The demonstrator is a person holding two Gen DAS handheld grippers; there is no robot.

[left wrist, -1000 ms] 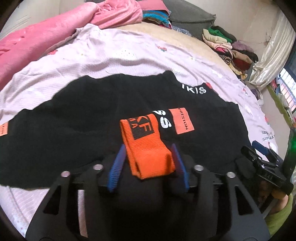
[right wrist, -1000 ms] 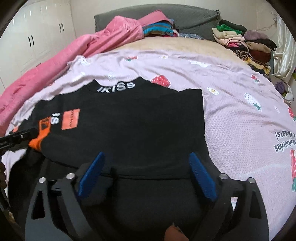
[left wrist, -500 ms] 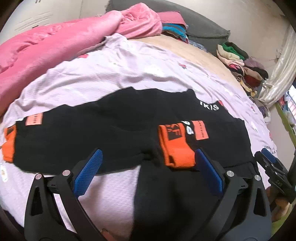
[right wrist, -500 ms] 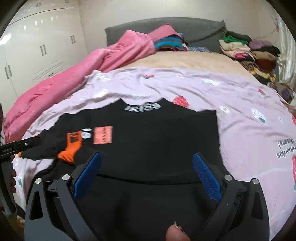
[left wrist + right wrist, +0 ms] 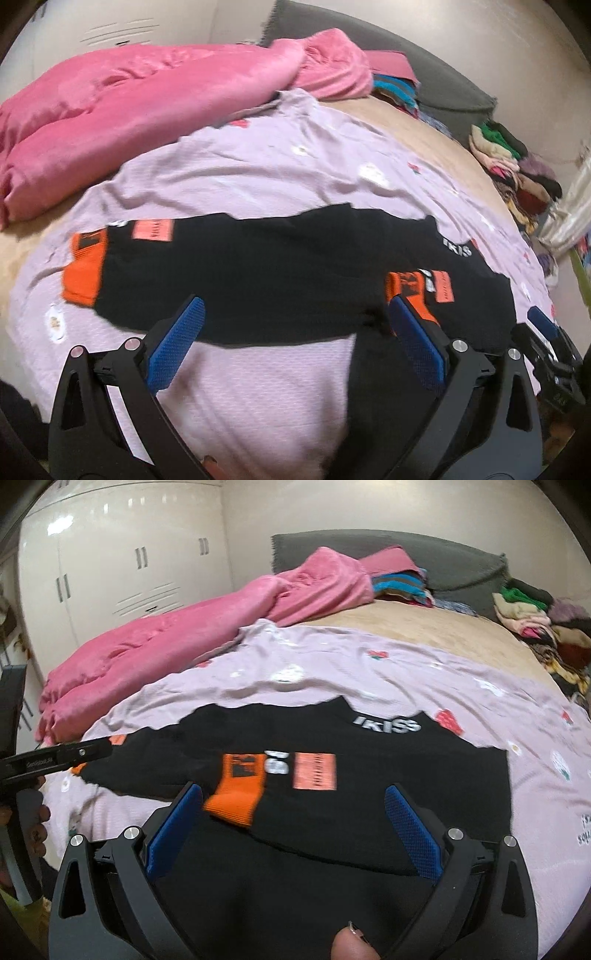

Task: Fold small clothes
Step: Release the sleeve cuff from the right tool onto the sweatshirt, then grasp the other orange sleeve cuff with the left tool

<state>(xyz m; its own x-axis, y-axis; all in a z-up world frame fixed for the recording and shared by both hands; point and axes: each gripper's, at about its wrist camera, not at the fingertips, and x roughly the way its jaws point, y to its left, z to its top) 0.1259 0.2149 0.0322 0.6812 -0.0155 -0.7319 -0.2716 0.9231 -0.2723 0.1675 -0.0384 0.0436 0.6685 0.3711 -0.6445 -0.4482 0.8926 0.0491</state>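
Black top [image 5: 369, 805] on bed [image 5: 406, 672], one orange-cuffed sleeve [image 5: 240, 786] folded across chest, other sleeve [image 5: 85, 273] outstretched for folding; left gripper [image 5: 291, 343] and right gripper [image 5: 291, 827] wide, empty.

We see a matt black knit top [image 5: 388, 775] with ribbed orange cuff [image 5: 236, 794], plush pink blanket [image 5: 129, 107], thin lilac cotton sheet [image 5: 258, 170], glossy white wardrobe [image 5: 110, 561], textured blue gripper pads [image 5: 177, 343].

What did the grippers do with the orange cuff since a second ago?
The left gripper let go of the folded orange cuff, opened wide and pulled back toward the person. The right gripper drew back too, open and holding nothing. The black top stayed flat on the lilac sheet, sleeve folded across it.
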